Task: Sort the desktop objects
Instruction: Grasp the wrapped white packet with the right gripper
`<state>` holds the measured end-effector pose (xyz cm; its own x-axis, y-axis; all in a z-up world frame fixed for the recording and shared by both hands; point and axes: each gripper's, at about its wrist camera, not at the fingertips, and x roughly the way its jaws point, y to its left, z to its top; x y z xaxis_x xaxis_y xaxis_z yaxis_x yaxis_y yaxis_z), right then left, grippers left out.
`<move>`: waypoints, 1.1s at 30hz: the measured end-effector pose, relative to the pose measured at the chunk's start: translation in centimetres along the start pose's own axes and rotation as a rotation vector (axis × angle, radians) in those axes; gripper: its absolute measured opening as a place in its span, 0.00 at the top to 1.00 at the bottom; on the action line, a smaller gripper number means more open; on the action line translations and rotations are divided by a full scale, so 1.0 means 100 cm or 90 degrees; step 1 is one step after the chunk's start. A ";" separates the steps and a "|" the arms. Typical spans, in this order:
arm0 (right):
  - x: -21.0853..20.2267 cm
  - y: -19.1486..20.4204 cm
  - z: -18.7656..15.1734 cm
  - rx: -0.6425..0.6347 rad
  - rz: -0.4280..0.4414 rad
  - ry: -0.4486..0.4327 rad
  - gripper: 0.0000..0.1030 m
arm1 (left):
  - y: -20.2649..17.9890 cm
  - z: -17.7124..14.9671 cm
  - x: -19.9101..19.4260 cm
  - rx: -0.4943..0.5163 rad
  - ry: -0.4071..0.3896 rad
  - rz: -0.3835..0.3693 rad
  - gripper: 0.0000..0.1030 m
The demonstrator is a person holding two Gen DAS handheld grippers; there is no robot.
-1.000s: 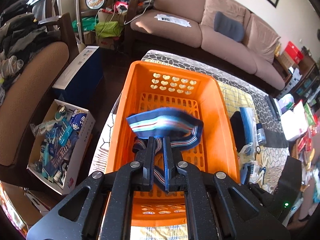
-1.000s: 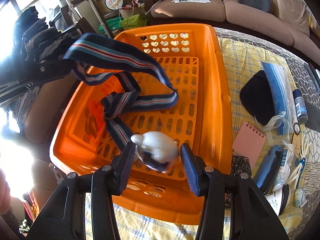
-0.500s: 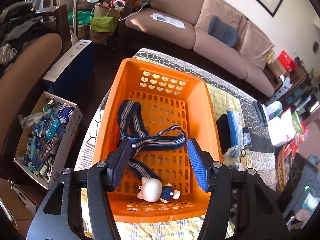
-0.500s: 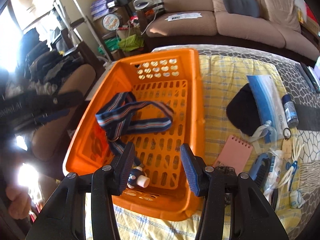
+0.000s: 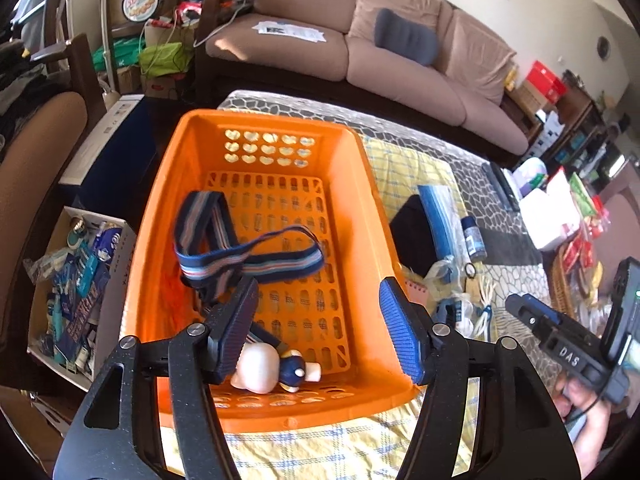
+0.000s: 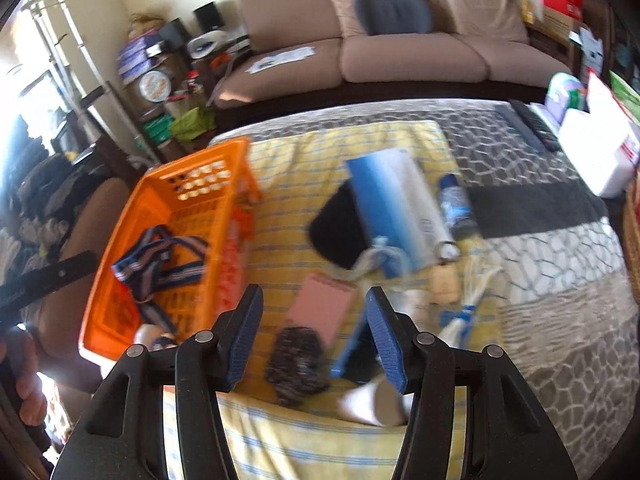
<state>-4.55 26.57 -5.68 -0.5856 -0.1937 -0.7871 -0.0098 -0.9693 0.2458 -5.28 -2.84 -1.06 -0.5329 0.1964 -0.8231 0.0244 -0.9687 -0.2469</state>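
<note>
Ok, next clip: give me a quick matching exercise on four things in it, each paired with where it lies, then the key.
Things:
1. striped strap
2. small white figure
3. pink notepad
4. sheet of paper

Places:
A. on the sofa seat
B. on the yellow checked cloth, ahead of the open right gripper
C. in the orange basket, at its near end
D. in the orange basket, across the middle of its floor

Pairs: 1-D, 2-C, 3-B, 4-A
</note>
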 end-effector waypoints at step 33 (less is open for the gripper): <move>0.051 -0.147 -0.053 0.105 -0.146 0.232 0.70 | -0.175 -0.076 0.061 0.211 0.134 -0.048 0.42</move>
<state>-3.12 39.00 -16.24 -0.2307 -0.0458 -0.9720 -0.2523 -0.9619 0.1052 -2.52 16.44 -5.64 -0.3365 0.2617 -0.9046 -0.3011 -0.9401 -0.1599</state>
